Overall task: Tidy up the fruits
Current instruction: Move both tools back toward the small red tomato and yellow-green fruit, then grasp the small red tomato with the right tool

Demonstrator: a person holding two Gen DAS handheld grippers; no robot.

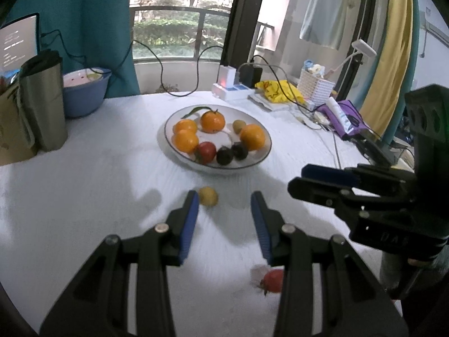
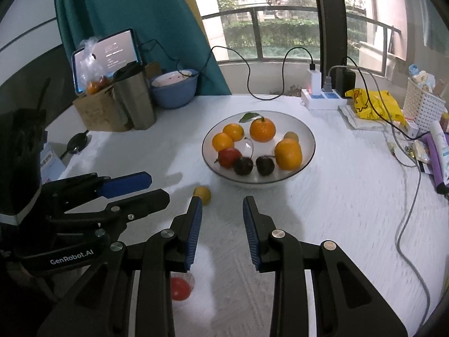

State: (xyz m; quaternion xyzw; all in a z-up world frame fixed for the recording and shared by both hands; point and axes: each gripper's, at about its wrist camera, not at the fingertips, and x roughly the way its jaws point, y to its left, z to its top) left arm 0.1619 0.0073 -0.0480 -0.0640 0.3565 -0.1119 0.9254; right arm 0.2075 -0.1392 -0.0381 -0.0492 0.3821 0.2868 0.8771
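Observation:
A white bowl [image 1: 252,165] [image 2: 307,137] in mid-table holds several oranges, a red tomato [image 1: 206,151] [image 2: 228,157], two dark plums and a small green fruit. A small yellow fruit [image 1: 208,195] [image 2: 202,194] lies on the table in front of the bowl. A small red tomato [image 1: 272,280] [image 2: 181,287] lies near the front edge. My left gripper [image 1: 224,200] is open and empty, just behind the yellow fruit. My right gripper [image 2: 221,203] is open and empty, beside it; it also shows in the left wrist view [image 1: 301,179].
A steel cup [image 1: 46,104], a paper bag and a blue basin [image 1: 84,95] stand at the back left. A power strip [image 2: 322,98], cables, a yellow bag [image 2: 373,106] and a white basket [image 2: 423,106] crowd the back right. White table surface [image 2: 336,210] lies around the bowl.

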